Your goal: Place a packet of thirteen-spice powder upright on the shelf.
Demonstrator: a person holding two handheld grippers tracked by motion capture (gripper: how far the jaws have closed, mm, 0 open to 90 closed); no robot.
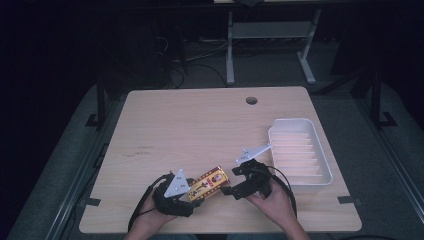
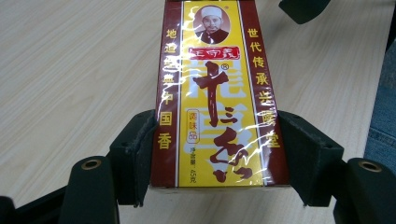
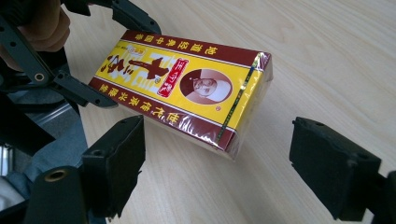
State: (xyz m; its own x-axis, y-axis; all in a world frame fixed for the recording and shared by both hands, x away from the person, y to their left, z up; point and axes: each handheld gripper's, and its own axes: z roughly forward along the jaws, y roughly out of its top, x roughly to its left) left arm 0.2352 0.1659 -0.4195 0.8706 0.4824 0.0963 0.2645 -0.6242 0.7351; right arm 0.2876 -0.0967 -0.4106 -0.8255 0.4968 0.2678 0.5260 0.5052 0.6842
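Left gripper [image 2: 205,154] clamps the spice box [image 1: 208,183] near the table's front edge. Right gripper [image 3: 233,172] stands released at the box's free end. Handover step, likely; next, right jaws must straddle that end squarely.

On the yellow and maroon box [image 2: 217,93] we read big brown "十三香" down the middle, "世代传承" in yellow at the upper right of the left gripper view, "中国香" down the left band, and a small ® mark.
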